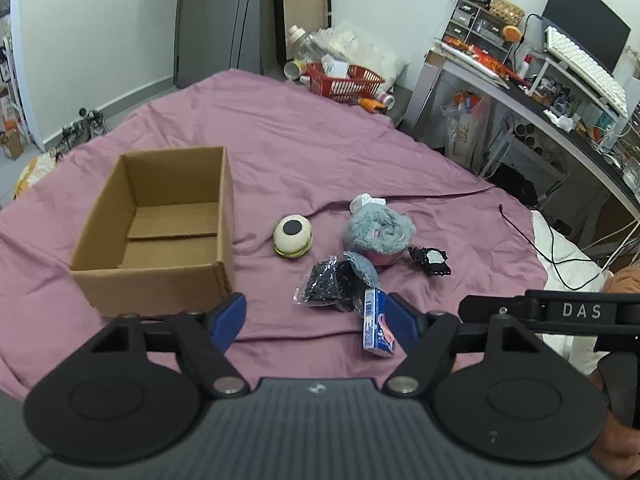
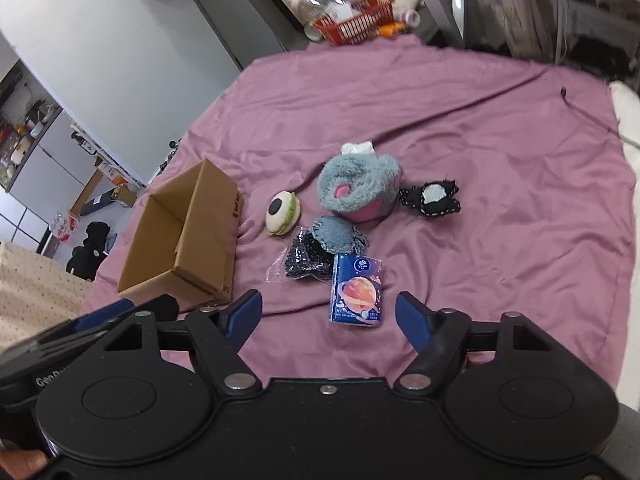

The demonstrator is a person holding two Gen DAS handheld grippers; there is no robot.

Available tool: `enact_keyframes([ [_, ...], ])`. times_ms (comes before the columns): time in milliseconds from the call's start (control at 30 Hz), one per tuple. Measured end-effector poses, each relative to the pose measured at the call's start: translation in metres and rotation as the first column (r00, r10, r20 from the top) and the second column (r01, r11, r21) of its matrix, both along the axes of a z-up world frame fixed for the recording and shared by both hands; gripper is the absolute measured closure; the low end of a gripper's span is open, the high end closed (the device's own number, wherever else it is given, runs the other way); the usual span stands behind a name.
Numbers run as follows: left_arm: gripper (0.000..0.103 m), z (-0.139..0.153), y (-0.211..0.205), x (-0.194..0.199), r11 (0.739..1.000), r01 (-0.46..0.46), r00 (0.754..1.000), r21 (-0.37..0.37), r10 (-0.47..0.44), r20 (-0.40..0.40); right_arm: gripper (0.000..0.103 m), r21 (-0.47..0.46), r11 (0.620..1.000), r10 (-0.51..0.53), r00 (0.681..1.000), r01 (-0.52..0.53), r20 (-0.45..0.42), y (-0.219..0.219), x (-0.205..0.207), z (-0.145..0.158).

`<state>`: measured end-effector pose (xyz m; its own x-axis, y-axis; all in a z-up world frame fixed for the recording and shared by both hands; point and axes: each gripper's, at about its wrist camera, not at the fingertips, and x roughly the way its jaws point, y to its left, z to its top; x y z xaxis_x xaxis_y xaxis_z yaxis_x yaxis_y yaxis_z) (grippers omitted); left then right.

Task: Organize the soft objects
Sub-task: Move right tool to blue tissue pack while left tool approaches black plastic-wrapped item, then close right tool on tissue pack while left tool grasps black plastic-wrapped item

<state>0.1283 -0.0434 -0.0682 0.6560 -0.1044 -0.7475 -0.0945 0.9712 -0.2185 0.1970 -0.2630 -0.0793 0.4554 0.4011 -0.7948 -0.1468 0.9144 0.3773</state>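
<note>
Both claws, left claw point(image 1: 316, 320) & right claw point(image 2: 328, 320), I see wide open w/ nothing held, tissue pack point(image 2: 356, 288) on bed point(image 2: 500, 200) just ahead, near fuzzy plush point(image 2: 358, 190) & cardboard box point(image 1: 160, 224).

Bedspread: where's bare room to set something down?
Free: the bedspread right of the black pouch, and inside the box. Crowded: the cluster from the round plush to the tissue pack.

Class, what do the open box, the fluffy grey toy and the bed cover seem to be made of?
Open box: matte brown corrugated cardboard, judging by its folded flaps. Fluffy grey toy: plush, probably synthetic fur, shaggy pile. Bed cover: thin woven fabric, smooth, creased.
</note>
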Motion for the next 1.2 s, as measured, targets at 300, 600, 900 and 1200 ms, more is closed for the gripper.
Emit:
enact_keyframes([
  [300,0.042,-0.037,-0.007,0.040,1.000,0.003,0.998,-0.030,-0.005,-0.062,0.038,0.081,0.994,-0.062,0.990,0.073,-0.128,-0.005,0.040,-0.039],
  [600,0.046,-0.073,-0.016,0.075,0.999,0.018,0.993,-0.030,-0.021,-0.115,0.044,0.132,0.984,-0.086,0.966,0.120,-0.243,-0.007,0.064,-0.085],
  [900,0.046,-0.108,-0.018,0.107,1.000,0.007,0.985,-0.015,-0.010,-0.171,0.044,0.147,0.982,-0.074,0.952,0.122,-0.298,-0.005,0.081,-0.111],
  [1200,0.046,-0.141,-0.015,0.127,0.999,-0.012,0.979,-0.043,0.003,-0.203,0.044,0.134,0.984,-0.060,0.933,0.114,-0.355,0.002,0.097,-0.137],
])
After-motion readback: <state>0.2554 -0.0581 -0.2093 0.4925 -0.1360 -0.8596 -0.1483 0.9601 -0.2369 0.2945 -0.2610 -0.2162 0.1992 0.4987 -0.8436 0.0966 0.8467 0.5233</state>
